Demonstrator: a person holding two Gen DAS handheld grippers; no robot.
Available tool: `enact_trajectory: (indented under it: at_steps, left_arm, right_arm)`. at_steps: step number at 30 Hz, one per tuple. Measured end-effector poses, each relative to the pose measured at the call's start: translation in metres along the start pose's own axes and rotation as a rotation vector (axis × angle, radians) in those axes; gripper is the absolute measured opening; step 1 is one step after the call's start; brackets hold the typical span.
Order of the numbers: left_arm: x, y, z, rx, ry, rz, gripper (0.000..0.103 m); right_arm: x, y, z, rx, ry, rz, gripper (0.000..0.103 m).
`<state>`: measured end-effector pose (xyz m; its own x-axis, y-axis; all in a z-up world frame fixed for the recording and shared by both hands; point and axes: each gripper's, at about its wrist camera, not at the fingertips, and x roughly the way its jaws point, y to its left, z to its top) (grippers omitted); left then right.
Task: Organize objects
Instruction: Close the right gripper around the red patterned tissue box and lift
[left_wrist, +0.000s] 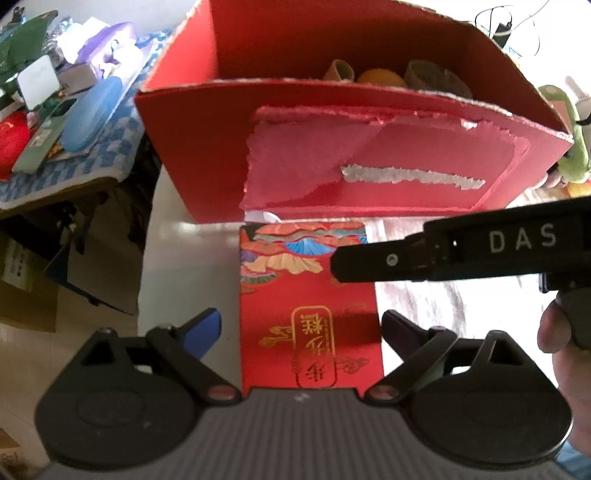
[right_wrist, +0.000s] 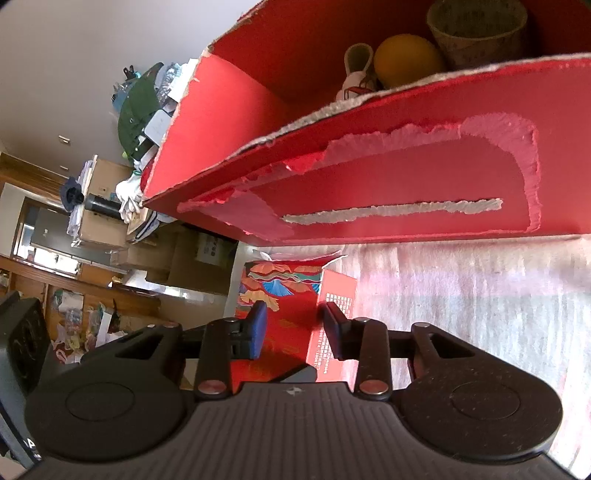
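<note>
A small red patterned box (left_wrist: 308, 306) with gold characters lies on the table in front of a big open red cardboard box (left_wrist: 351, 122). My left gripper (left_wrist: 301, 326) is open, one finger on each side of the small box. My right gripper (right_wrist: 293, 328) comes in from the right and is shut on the small box (right_wrist: 284, 299), pinching its top corner; its black finger shows in the left wrist view (left_wrist: 369, 260). The big box (right_wrist: 369, 184) holds an orange (right_wrist: 406, 59), a paper cup (right_wrist: 476, 31) and a small white item (right_wrist: 356, 70).
A side table (left_wrist: 55, 184) with a blue checked cloth, a blue case (left_wrist: 92, 114) and clutter stands to the left. A green plush toy (left_wrist: 570, 147) sits right of the big box. Cardboard boxes (right_wrist: 192, 266) stand on the floor beyond the table edge.
</note>
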<state>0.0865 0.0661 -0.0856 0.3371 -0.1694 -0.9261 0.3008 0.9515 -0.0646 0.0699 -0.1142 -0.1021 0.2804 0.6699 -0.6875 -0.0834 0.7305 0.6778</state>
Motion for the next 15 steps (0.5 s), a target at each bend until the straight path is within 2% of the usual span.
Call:
enact_trajectory:
  at_steps: [5, 15]
  left_arm:
    - [0.010, -0.004, 0.000, 0.013, 0.039, -0.005, 0.084]
    - [0.010, -0.012, 0.004, 0.020, 0.055, 0.027, 0.082]
  right_arm:
    - [0.002, -0.005, 0.003, 0.007, 0.019, -0.002, 0.038]
    - [0.003, -0.012, 0.004, -0.003, 0.078, 0.002, 0.038]
